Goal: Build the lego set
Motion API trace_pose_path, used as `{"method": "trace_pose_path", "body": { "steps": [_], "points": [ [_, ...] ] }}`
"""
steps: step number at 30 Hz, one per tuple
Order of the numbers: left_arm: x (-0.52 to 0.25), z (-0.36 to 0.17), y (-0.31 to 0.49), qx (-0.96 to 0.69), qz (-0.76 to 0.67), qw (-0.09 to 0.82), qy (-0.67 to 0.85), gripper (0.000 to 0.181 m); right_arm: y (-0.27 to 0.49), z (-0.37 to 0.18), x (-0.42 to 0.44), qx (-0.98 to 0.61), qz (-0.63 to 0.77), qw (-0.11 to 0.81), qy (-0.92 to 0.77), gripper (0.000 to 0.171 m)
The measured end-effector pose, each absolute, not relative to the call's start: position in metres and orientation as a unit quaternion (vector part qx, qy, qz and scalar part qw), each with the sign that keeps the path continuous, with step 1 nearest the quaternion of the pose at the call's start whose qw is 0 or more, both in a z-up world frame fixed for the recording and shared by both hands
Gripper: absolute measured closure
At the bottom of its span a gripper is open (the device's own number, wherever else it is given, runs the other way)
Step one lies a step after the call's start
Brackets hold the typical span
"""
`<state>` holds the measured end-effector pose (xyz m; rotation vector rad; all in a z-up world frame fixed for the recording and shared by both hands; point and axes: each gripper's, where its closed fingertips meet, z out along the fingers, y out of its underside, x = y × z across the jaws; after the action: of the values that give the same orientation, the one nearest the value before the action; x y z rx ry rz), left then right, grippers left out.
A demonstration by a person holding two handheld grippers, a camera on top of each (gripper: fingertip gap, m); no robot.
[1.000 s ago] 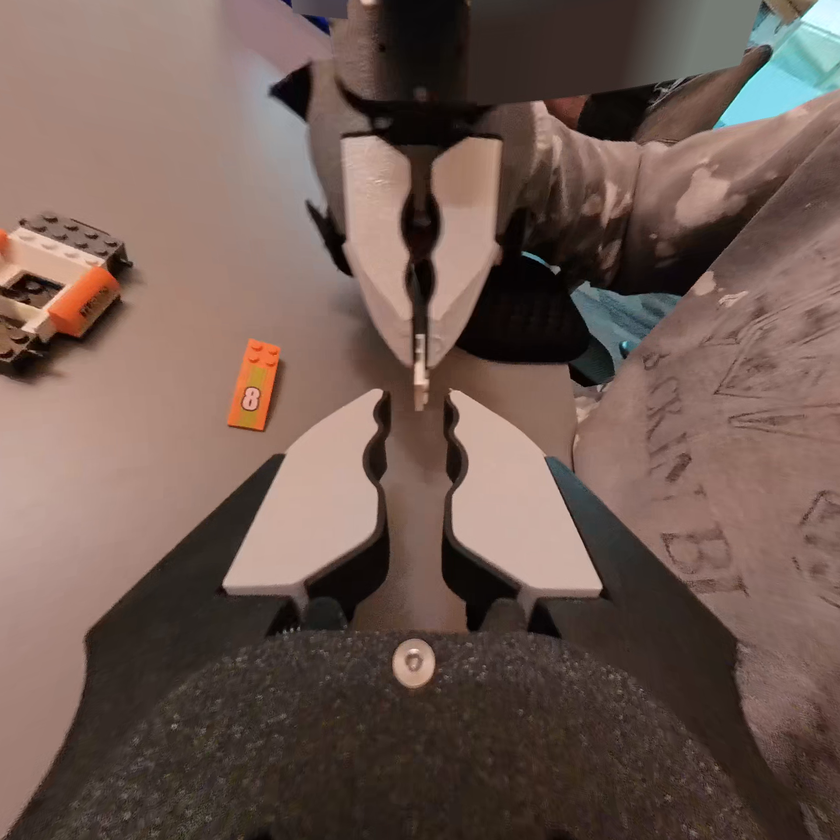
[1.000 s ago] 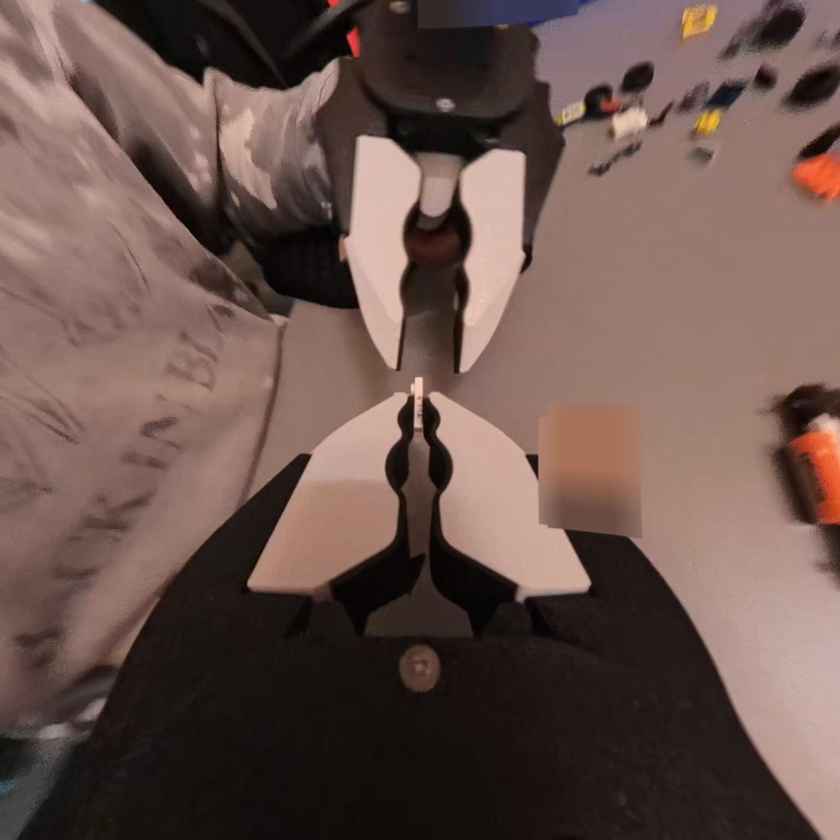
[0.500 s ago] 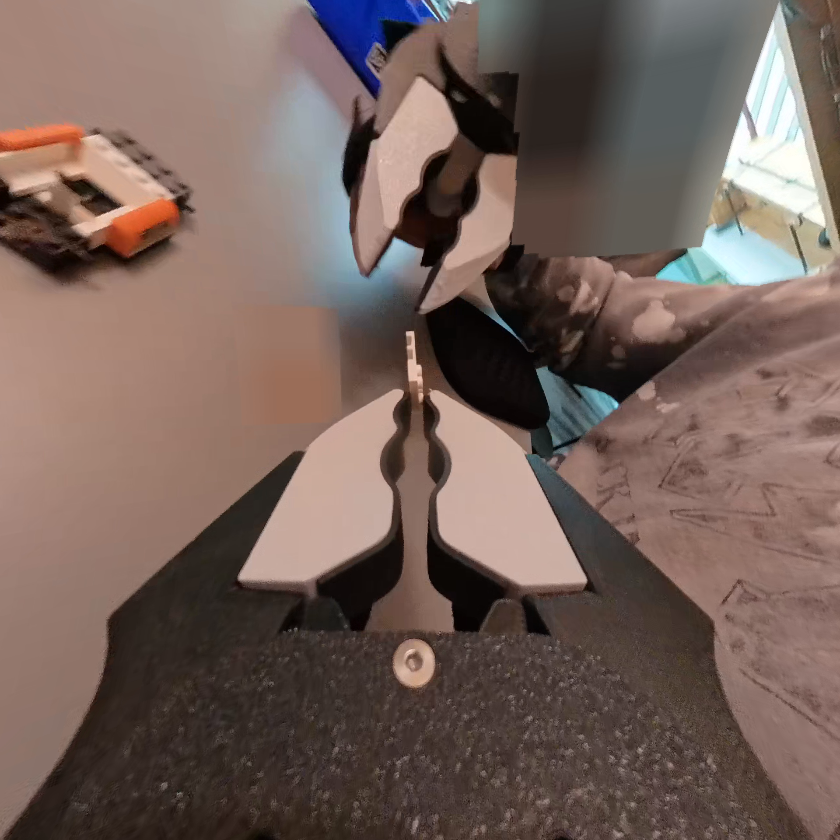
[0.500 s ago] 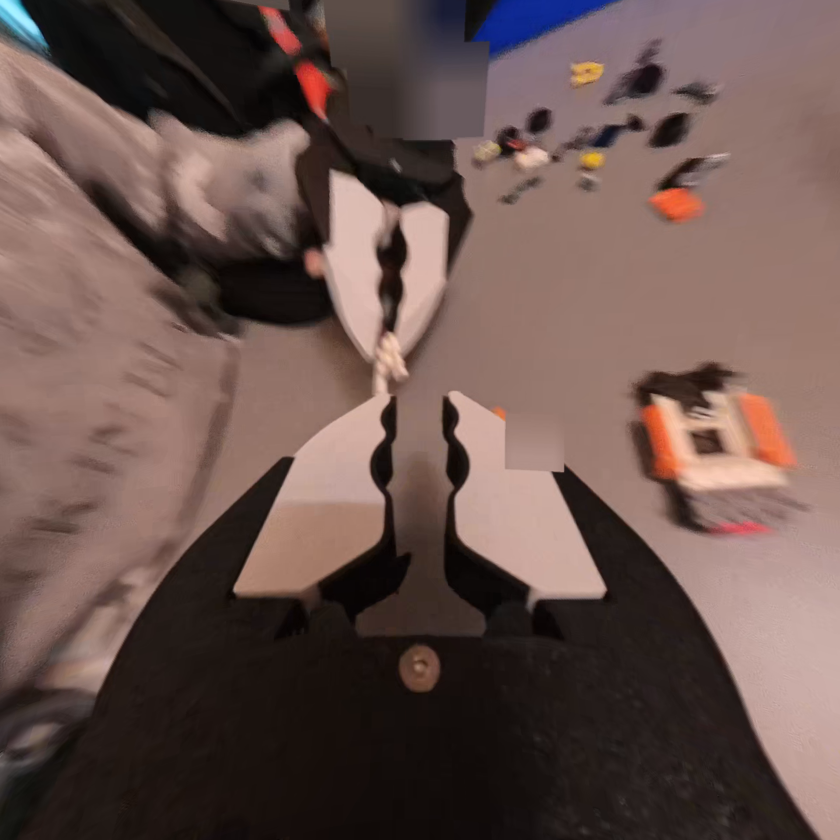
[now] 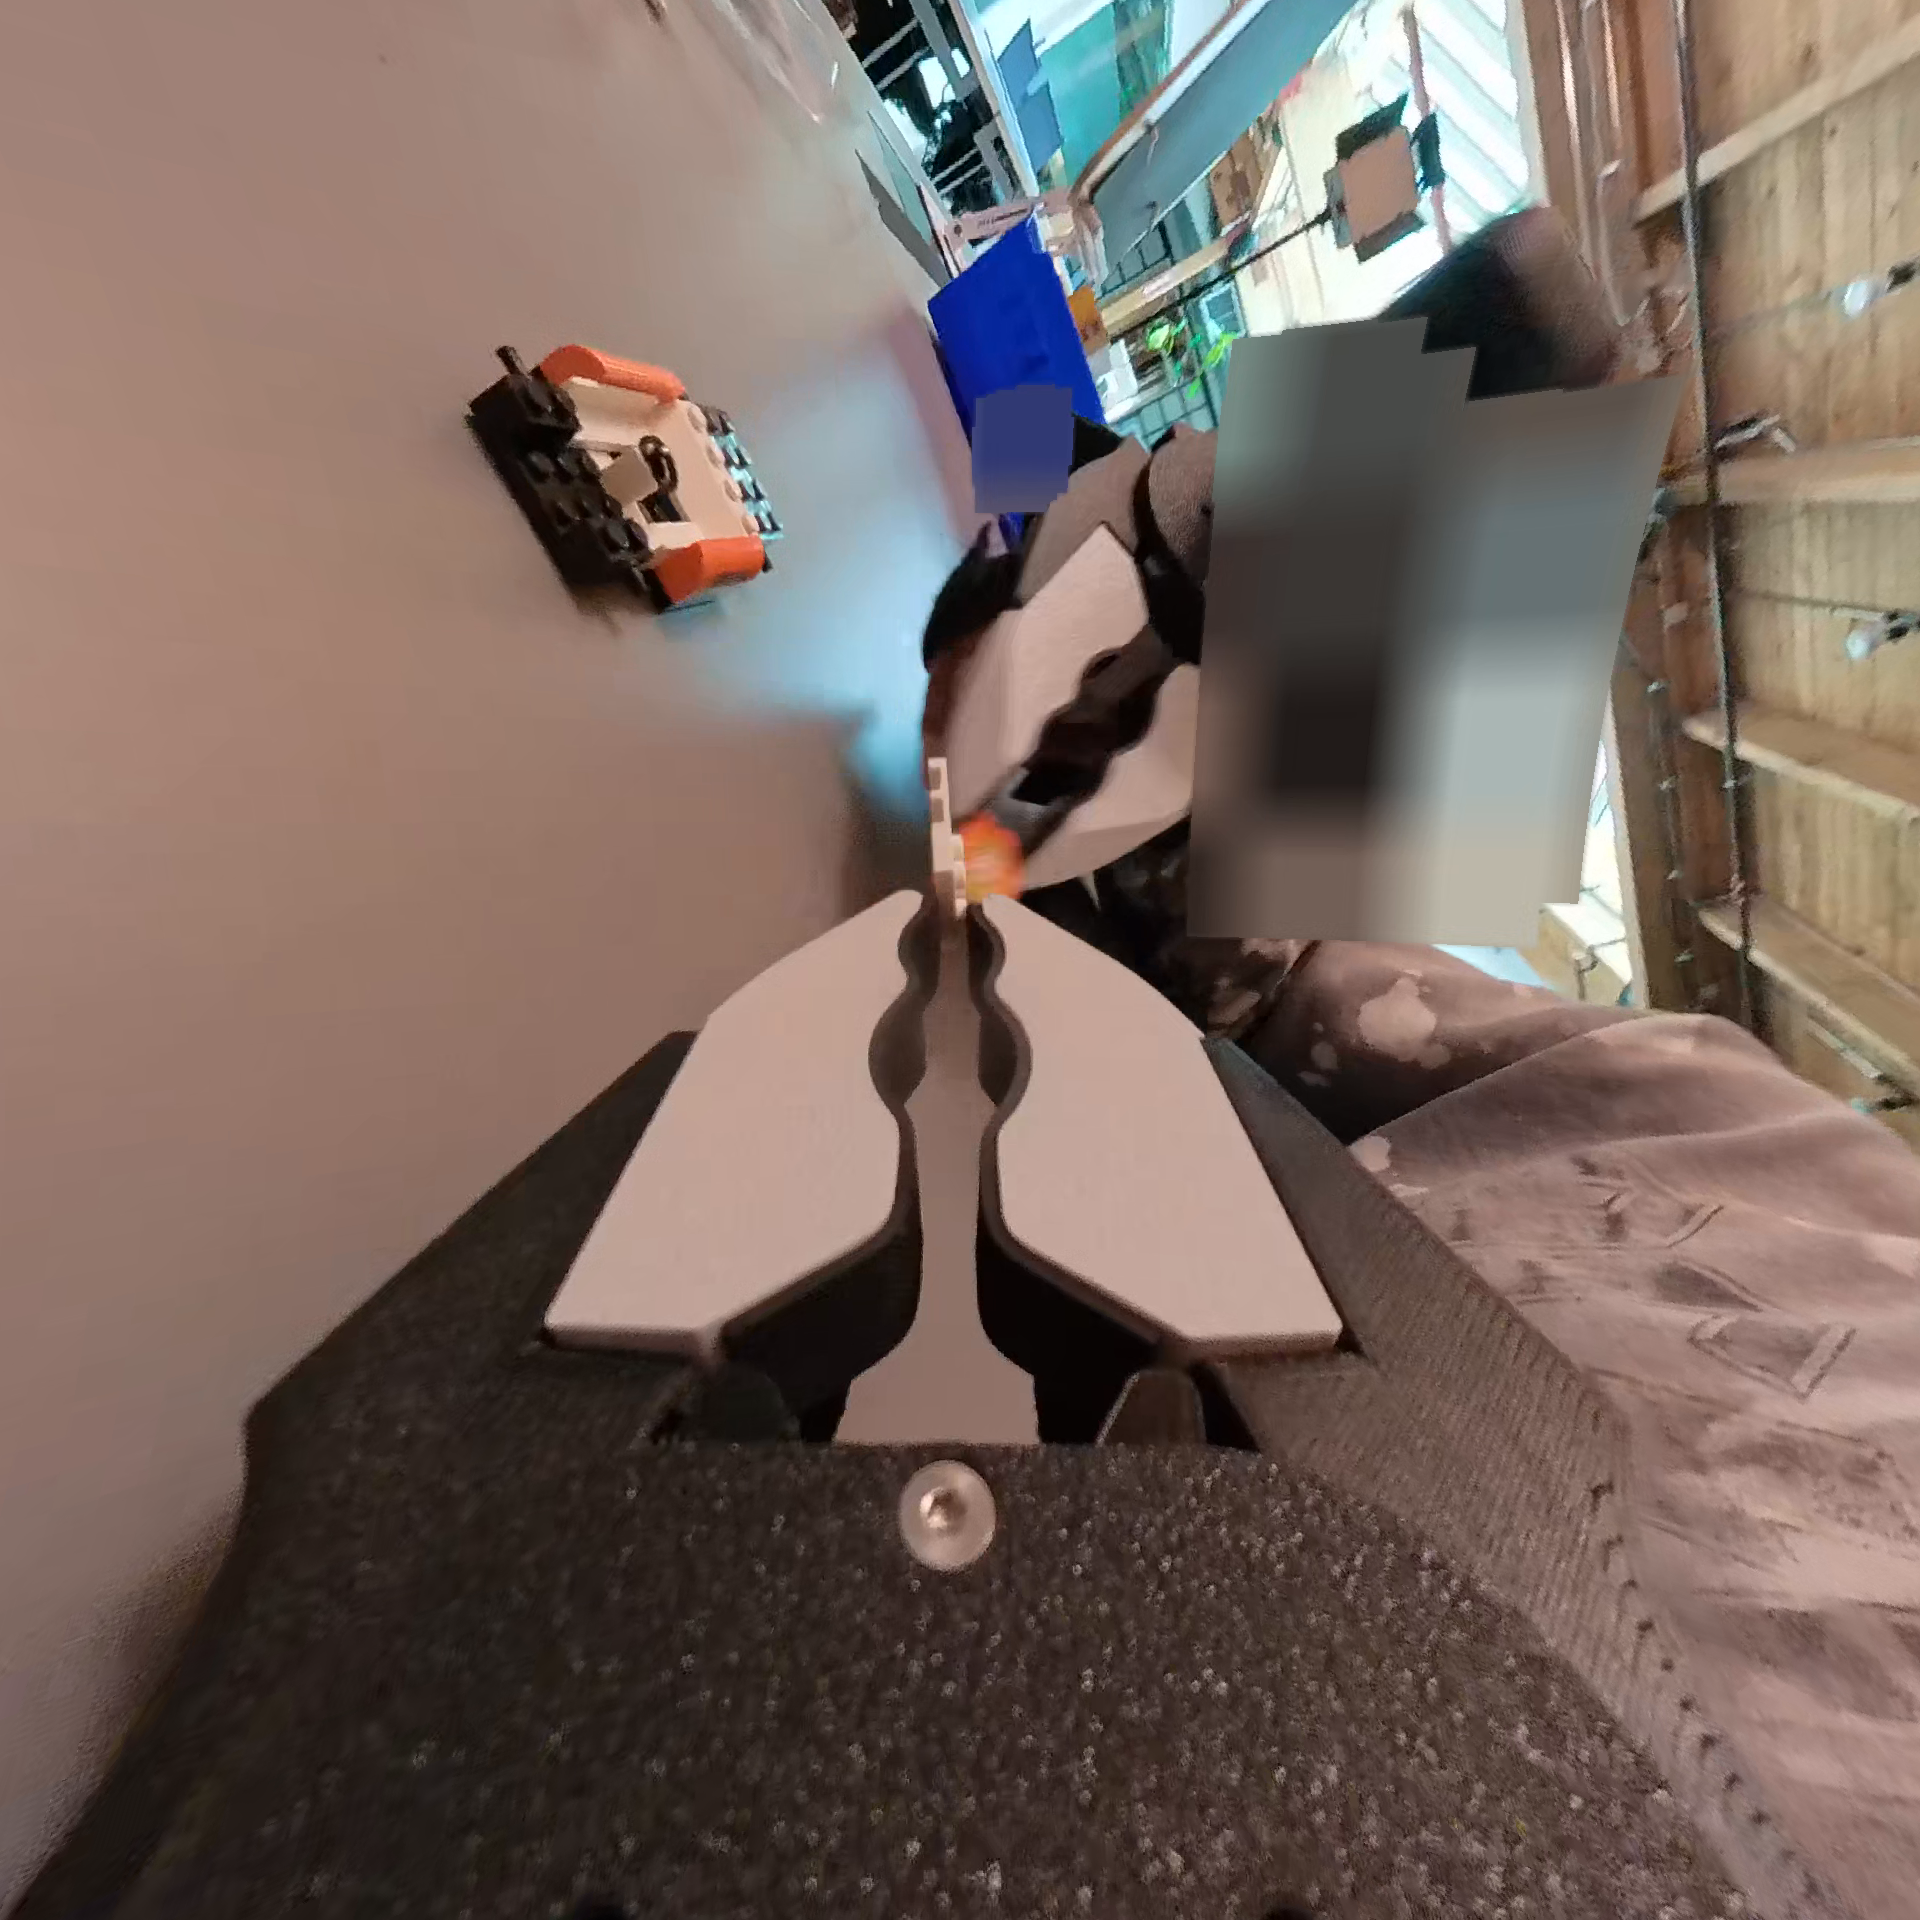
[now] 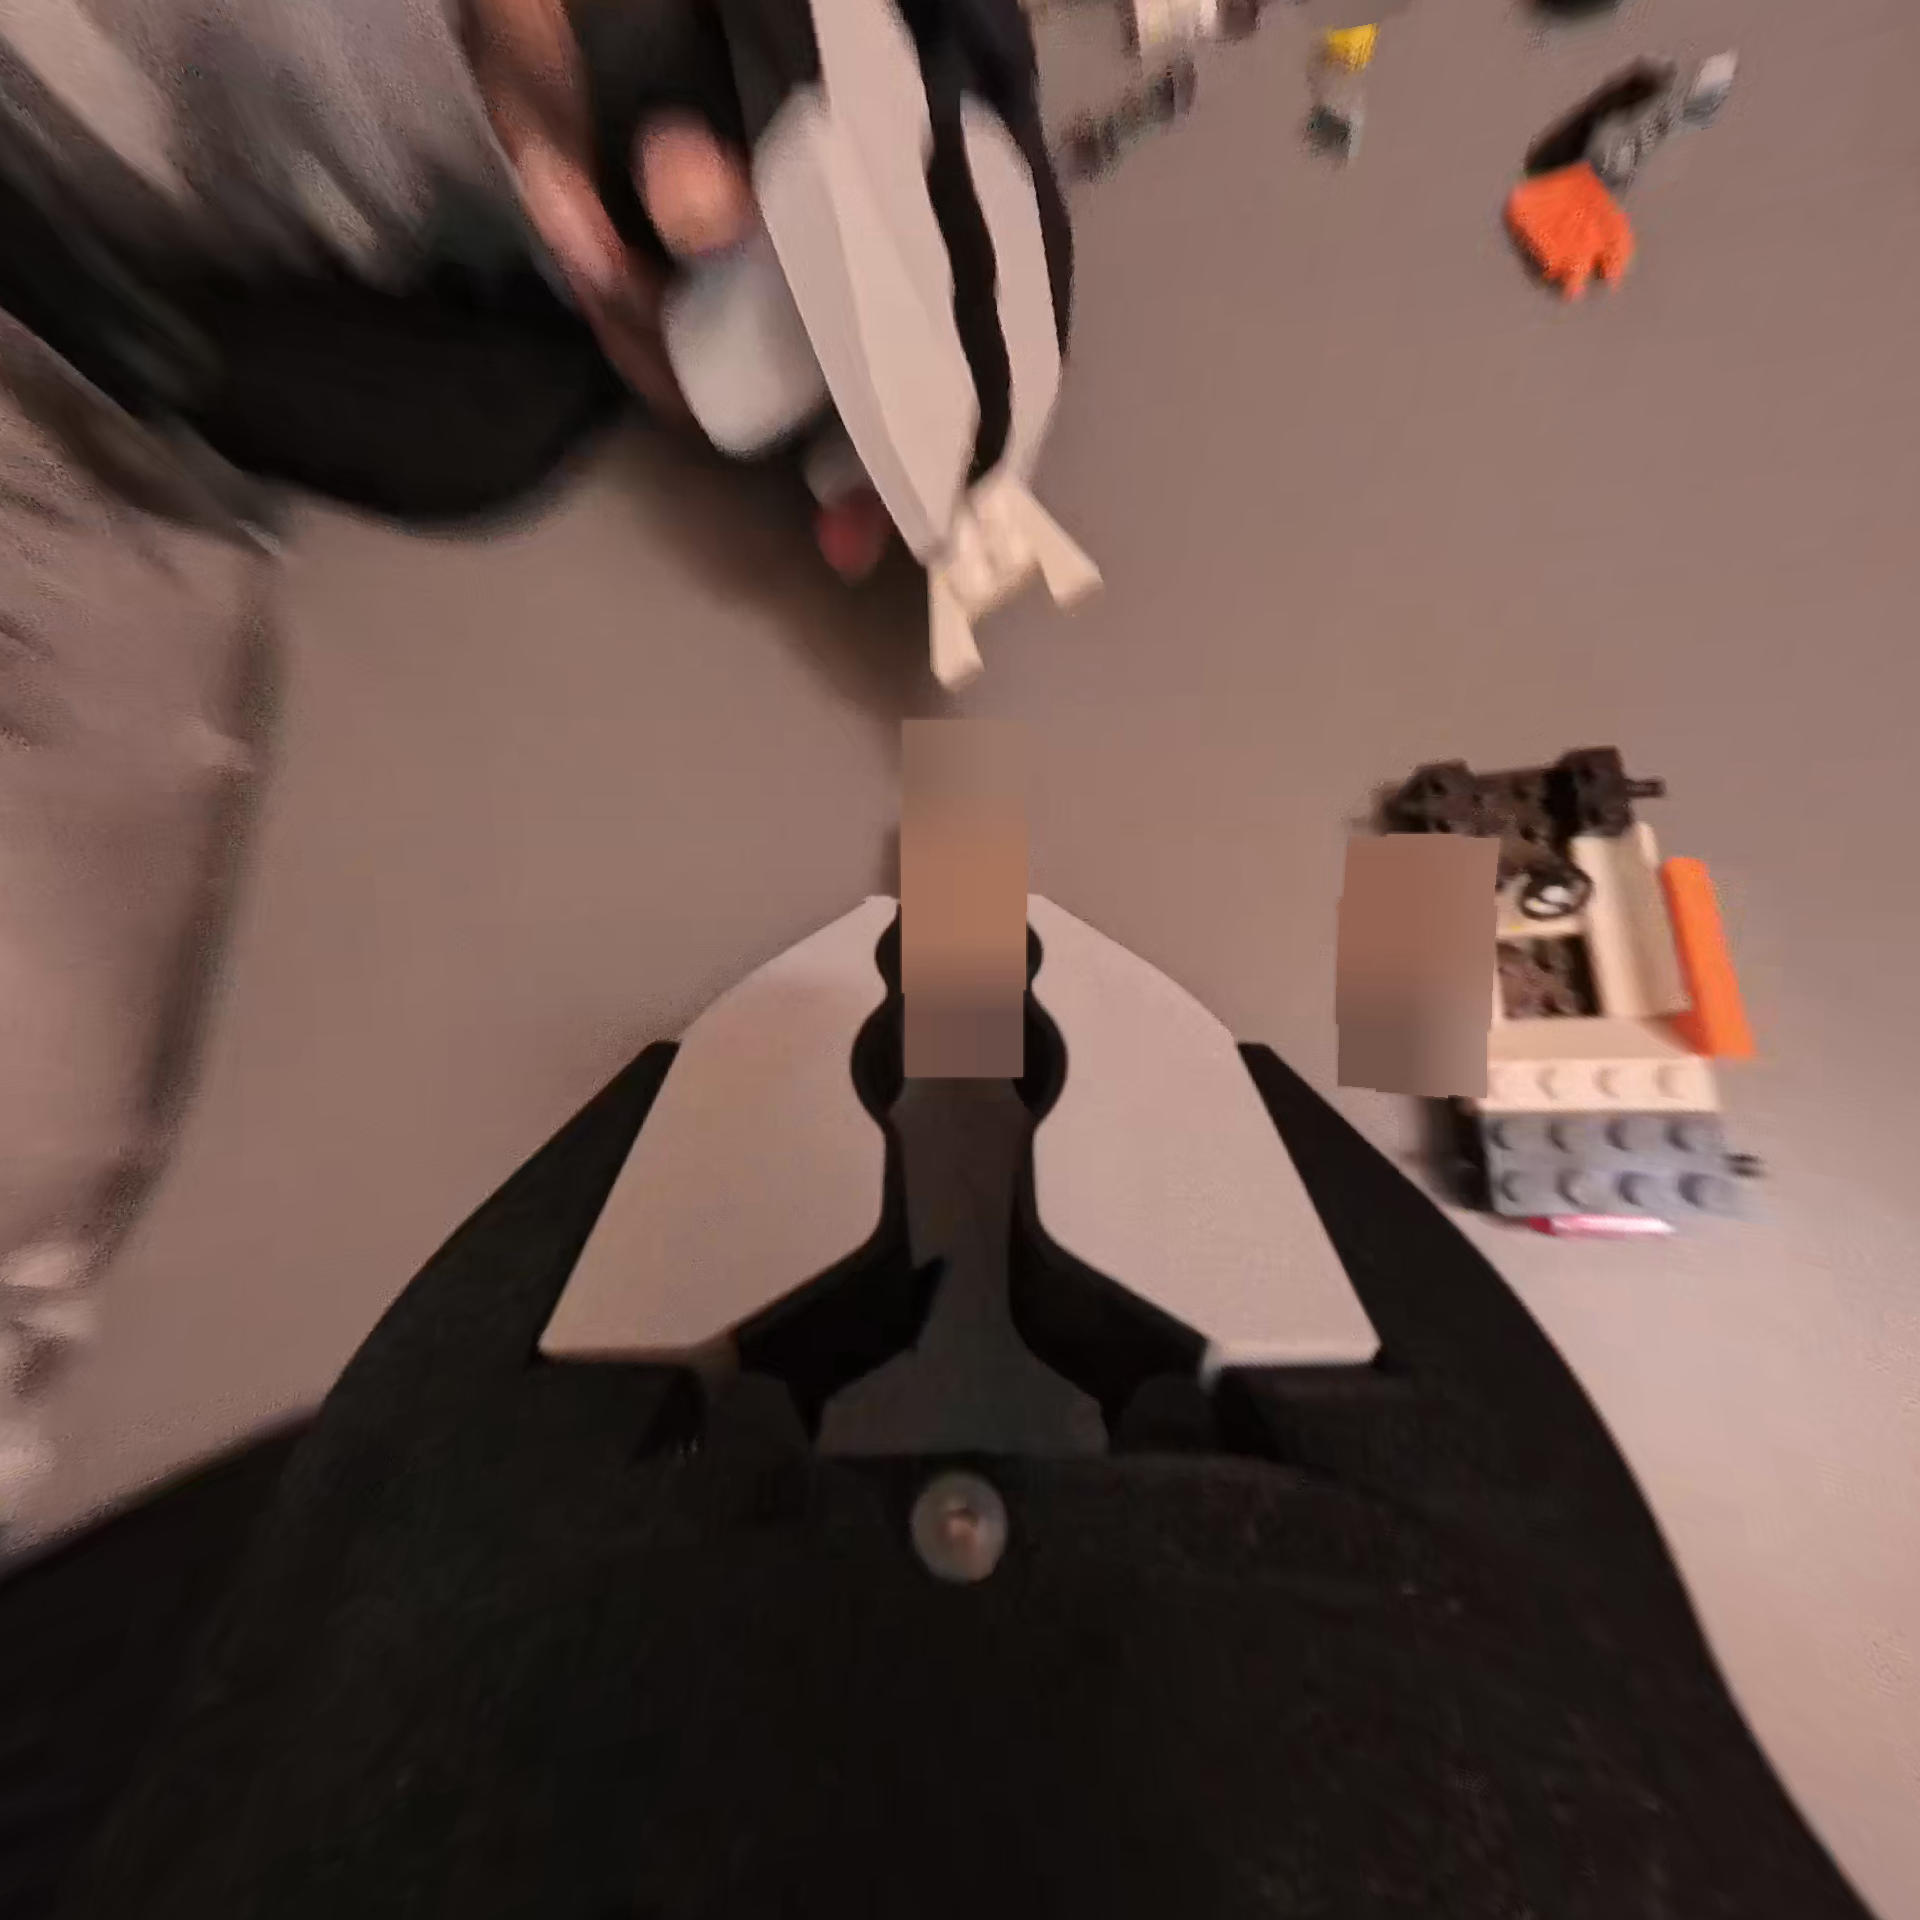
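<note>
My left gripper [image 5: 951, 914] is shut on a small white lego piece [image 5: 943, 831] that sticks out past its tips. It also shows in the right wrist view [image 6: 961, 520], with the white piece [image 6: 997, 582] pointing down. My right gripper [image 6: 966, 904] has its fingers apart, one on each side of an orange tile that a blur patch covers. In the left wrist view the right gripper [image 5: 992, 831] has the orange tile [image 5: 987, 854] at its tips, right beside the white piece. The part-built car [image 6: 1579, 997] of white, orange, black and grey bricks stands on the grey table [image 6: 623, 831].
The car also shows in the left wrist view [image 5: 623, 483], far left. Loose pieces lie at the far side of the table, among them an orange one [image 6: 1569, 229] and a yellow one [image 6: 1345, 42]. A blue box [image 5: 1008, 332] stands at the table's far edge. A person's grey sleeve [image 5: 1558, 1195] is close on one side. About 6 centimetres separates my left fingertips from my right.
The white piece passed from my right gripper to my left, which shut on it. My right gripper opened and moved over the orange tile. Both views have swung round.
</note>
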<state>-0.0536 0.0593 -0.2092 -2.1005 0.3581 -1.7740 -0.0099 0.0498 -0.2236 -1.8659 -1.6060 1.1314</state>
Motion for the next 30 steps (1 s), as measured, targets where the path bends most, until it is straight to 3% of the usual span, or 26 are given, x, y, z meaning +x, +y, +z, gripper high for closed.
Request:
{"method": "trace_pose_path", "body": {
  "steps": [5, 15, 20, 30],
  "points": [
    [-0.046, -0.202, 0.055, -0.721, -0.668, 0.155, 0.097, 0.177, 0.053, -0.112, 0.01, -0.542, 0.725, 0.226, -0.359, 0.155],
    [-0.024, -0.192, 0.034, -0.696, -0.702, 0.121, 0.095, 0.177, 0.047, -0.088, 0.013, -0.494, 0.78, 0.238, -0.302, 0.155],
    [-0.025, -0.188, 0.034, -0.692, -0.705, 0.128, 0.092, 0.177, 0.051, -0.11, 0.004, -0.558, 0.714, 0.242, -0.348, 0.155],
    [-0.025, -0.188, 0.033, -0.692, -0.704, 0.128, 0.097, 0.177, 0.041, -0.175, -0.012, -0.642, 0.319, 0.329, -0.614, 0.155]
  ]
}}
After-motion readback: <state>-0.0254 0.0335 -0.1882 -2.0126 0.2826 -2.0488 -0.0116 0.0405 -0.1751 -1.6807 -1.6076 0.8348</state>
